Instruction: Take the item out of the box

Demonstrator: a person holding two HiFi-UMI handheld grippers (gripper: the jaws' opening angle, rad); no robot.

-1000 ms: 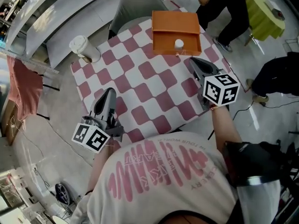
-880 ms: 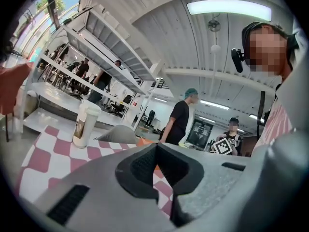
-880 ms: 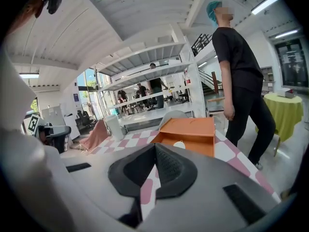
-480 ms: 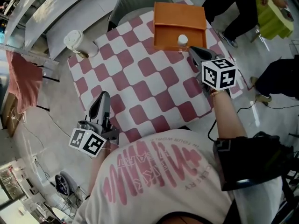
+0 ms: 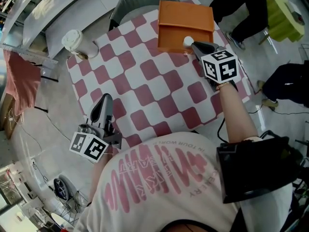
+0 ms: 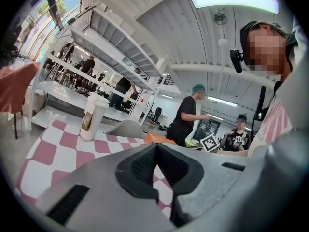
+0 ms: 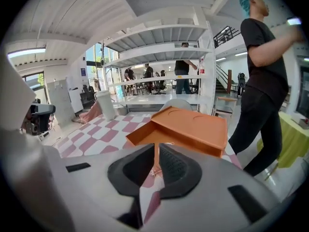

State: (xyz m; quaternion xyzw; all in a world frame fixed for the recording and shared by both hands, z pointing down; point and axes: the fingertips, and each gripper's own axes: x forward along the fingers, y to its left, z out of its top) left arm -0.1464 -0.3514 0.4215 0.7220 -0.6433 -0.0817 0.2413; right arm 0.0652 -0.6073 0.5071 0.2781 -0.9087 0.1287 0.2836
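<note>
An orange box (image 5: 186, 18) stands open at the far edge of the red-and-white checked table (image 5: 145, 76). A small white round item (image 5: 188, 41) sits in its front part. My right gripper (image 5: 195, 46) is shut and empty, its tip just right of the white item at the box's front edge. In the right gripper view the box (image 7: 190, 127) fills the space beyond the shut right gripper (image 7: 155, 151), and the item is hidden. My left gripper (image 5: 105, 98) hangs shut and empty over the near left table edge, far from the box.
A lidded paper cup (image 5: 75, 40) stands at the table's far left corner, also visible as the cup (image 6: 92, 117) in the left gripper view. A grey chair (image 5: 140, 1) is behind the table. A person in black (image 5: 241, 8) moves at the back right.
My right gripper has moved forward across the table to the box's front edge, next to the white item. The left gripper has stayed at the near left edge.
</note>
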